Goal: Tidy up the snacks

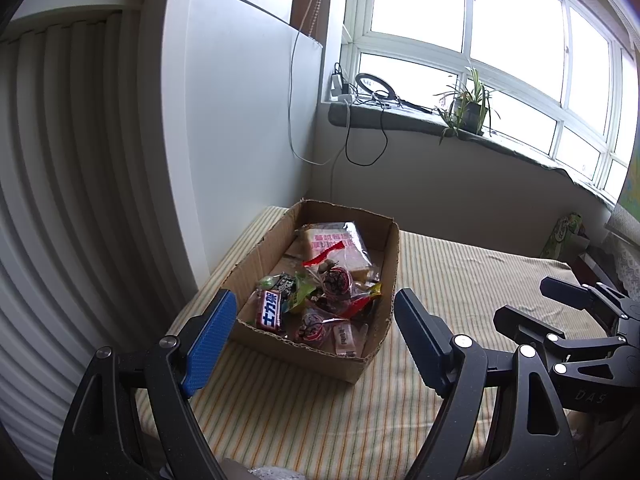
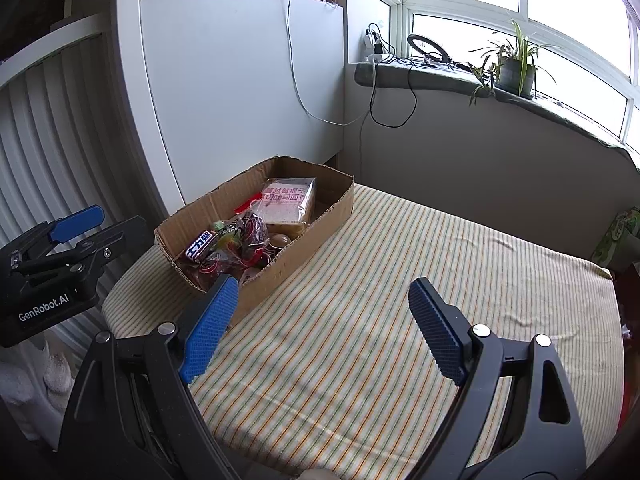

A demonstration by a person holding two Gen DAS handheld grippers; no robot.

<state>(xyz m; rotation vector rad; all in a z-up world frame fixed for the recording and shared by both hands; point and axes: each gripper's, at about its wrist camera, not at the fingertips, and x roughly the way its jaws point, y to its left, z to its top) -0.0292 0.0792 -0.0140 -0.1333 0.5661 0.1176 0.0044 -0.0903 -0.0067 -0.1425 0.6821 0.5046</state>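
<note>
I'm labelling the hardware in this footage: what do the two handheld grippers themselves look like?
Both look alike: the left gripper and the right gripper have matte black frames with triangular cut-outs and silver pivot bolts. Each finger carries a blue, finely ribbed pad. In the right wrist view, the left gripper's body bears white "GenRobot.AI" lettering. No cables or sleeves show.

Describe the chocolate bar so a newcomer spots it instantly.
Find the open cardboard box on the striped cloth. The chocolate bar lies in its near end. Unlike the clear bags around it, it has a dark wrapper with bold white characters.
</note>
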